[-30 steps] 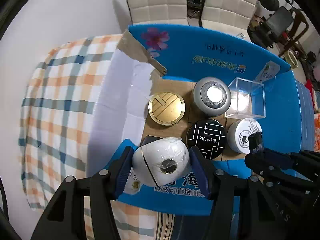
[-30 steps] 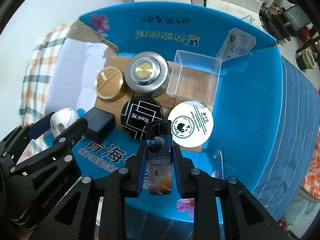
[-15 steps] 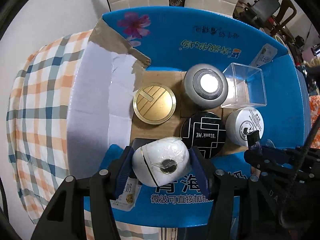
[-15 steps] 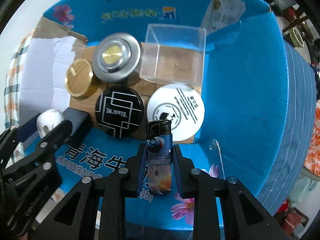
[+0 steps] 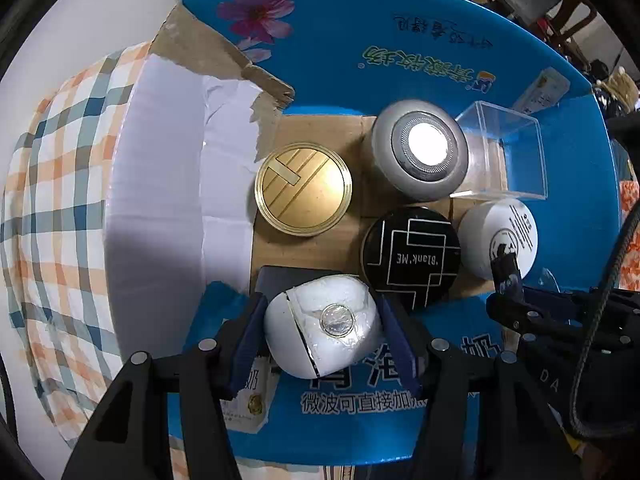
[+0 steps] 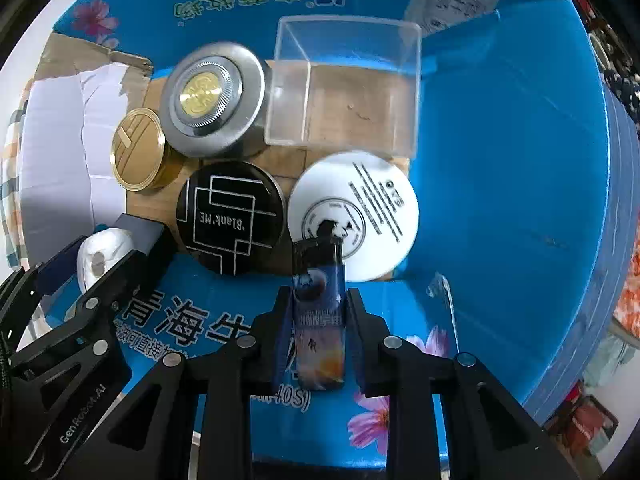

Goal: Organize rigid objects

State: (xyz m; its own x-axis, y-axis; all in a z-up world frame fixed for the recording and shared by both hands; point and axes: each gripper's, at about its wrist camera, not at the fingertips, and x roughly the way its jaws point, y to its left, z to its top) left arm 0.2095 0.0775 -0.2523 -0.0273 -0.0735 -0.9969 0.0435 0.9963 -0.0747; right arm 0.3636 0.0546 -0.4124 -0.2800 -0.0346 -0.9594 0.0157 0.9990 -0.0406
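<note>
While left tool (image 5: 322, 330) clamps white case (image 5: 320, 320), right tool (image 6: 318, 320) grips lighter (image 6: 319, 312), "Blank ME" tin (image 6: 230, 216) below.

The left tongs (image 5: 322, 330) are closed on a white rounded object, blue-padded fingers (image 5: 249, 340) pressing its two sides. The right tongs (image 6: 318, 332) clamp a lighter upright between their fingers, just right of the left tongs.
</note>
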